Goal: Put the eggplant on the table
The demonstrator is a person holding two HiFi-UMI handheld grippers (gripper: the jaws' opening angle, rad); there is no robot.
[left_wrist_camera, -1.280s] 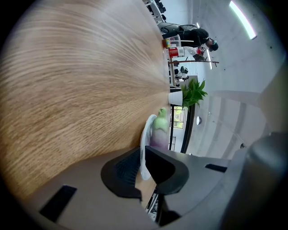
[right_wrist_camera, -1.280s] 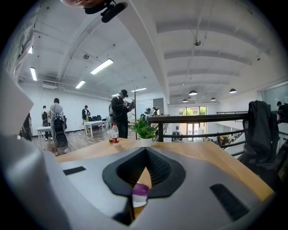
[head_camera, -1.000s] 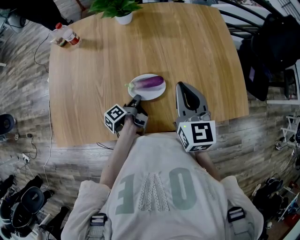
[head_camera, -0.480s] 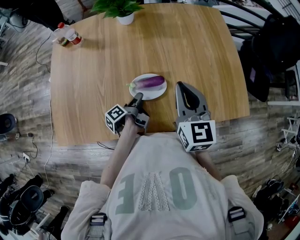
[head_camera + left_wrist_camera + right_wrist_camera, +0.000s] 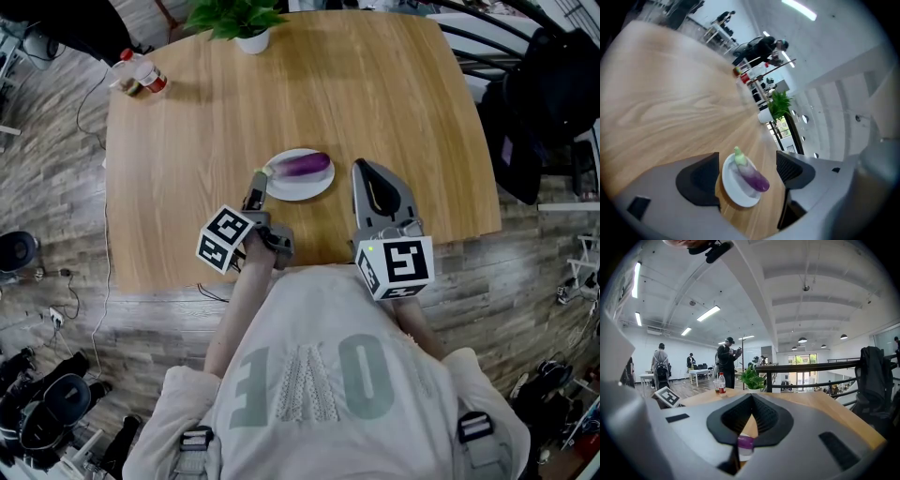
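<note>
Wood-grained and pale, the rounded-corner table (image 5: pixel 375 84) fills most of the head view. At its 6 o'clock edge sit both grey plastic grippers, each carrying a cube of square markers. The right gripper (image 5: pixel 364 173) lies low with its ribbed black-lined fingers (image 5: pixel 774 420) met at the tips, leaving only a hollow behind them; the purple-and-white patch seen through that hollow is probably the eggplant on its plate, though it is too small to be sure. The left gripper (image 5: pixel 258 183) is tilted, and its jaws are opening, spread wide with nothing pressed between them; the plate is framed between them, apart from both. A leafy green plant in a white pot (image 5: pixel 246 28) stands at 11 o'clock on the table. The smooth, round white plate (image 5: pixel 291 190) rests just 6 o'clock of the table's middle, and the eggplant (image 5: pixel 302 166) lies on it: glossy, stubby, deep purple fading to white, its light green cap at 9 o'clock. A red-capped bottle (image 5: pixel 141 73) stands at 10 o'clock.
</note>
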